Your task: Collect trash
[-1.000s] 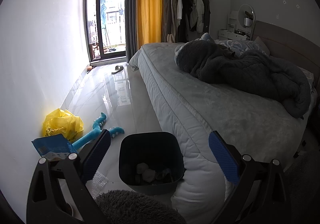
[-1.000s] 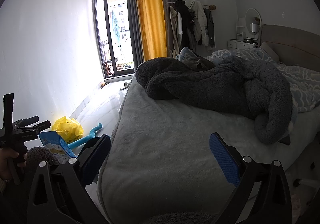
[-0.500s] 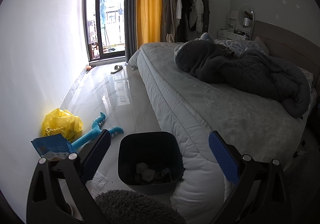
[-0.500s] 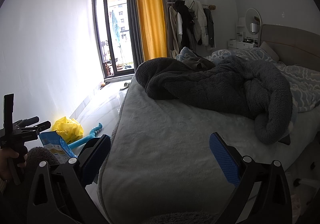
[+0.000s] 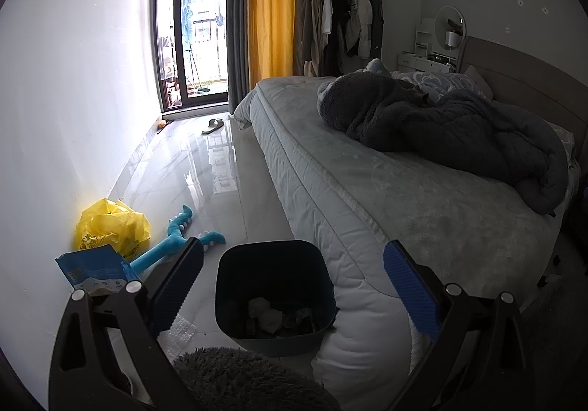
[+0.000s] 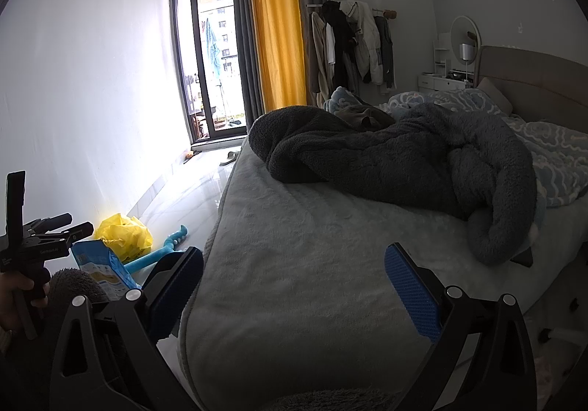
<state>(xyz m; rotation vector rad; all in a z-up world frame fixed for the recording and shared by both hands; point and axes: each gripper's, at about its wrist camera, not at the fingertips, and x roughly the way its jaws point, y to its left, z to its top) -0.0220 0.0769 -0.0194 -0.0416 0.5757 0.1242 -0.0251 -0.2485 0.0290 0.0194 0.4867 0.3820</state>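
Note:
A dark bin (image 5: pixel 273 293) stands on the floor against the bed corner, with several crumpled scraps inside. My left gripper (image 5: pixel 294 286) is open and empty above it. By the left wall lie a yellow plastic bag (image 5: pixel 112 229), a blue snack packet (image 5: pixel 97 269) and a piece of bubble wrap (image 5: pixel 178 334). My right gripper (image 6: pixel 294 286) is open and empty over the bed's foot end. The bag (image 6: pixel 123 233) and packet (image 6: pixel 101 267) also show in the right wrist view.
A teal plush toy (image 5: pixel 176 240) lies on the glossy floor. The bed (image 5: pixel 404 190) with a dark blanket (image 5: pixel 441 121) fills the right. A slipper (image 5: pixel 213 125) lies near the balcony door. The left gripper's handle (image 6: pixel 29 245) shows at far left.
The left wrist view has shifted very slightly; the bin sits marginally lower and left in frame. The right gripper has not moved. Both stay open.

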